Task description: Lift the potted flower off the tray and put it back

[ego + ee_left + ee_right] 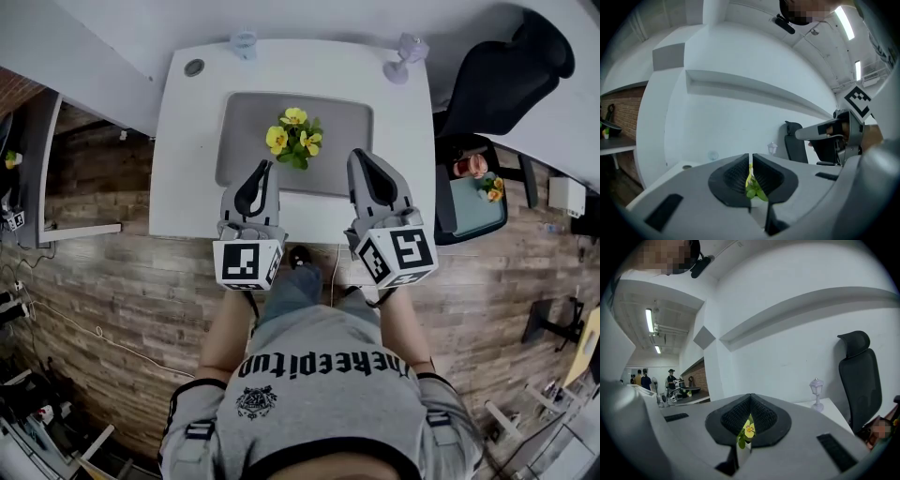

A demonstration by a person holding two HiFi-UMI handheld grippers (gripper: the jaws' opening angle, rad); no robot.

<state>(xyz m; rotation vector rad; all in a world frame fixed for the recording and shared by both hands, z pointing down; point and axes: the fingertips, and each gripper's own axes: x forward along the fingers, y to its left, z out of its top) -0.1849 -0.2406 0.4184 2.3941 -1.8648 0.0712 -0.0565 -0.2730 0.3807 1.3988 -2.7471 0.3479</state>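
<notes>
The potted flower (295, 137), with yellow blooms and green leaves, stands on the grey tray (246, 122) in the middle of the white table (187, 187). My left gripper (267, 169) hangs over the tray's near edge, just left of the plant and apart from it, jaws shut and empty. Level with it, my right gripper (359, 157) is to the right of the plant, also shut and holding nothing. In the left gripper view the flower (753, 186) shows low behind the closed jaws of that gripper (751, 158). In the right gripper view a yellow bloom (748, 428) peeks below the shut gripper (750, 397).
A small lilac lantern ornament (404, 52) and a clear glass ornament (243, 41) stand at the table's far edge, with a cable hole (194, 67) at the far left corner. A black office chair (511, 66) and a teal stool with another flower (487, 187) are on the right.
</notes>
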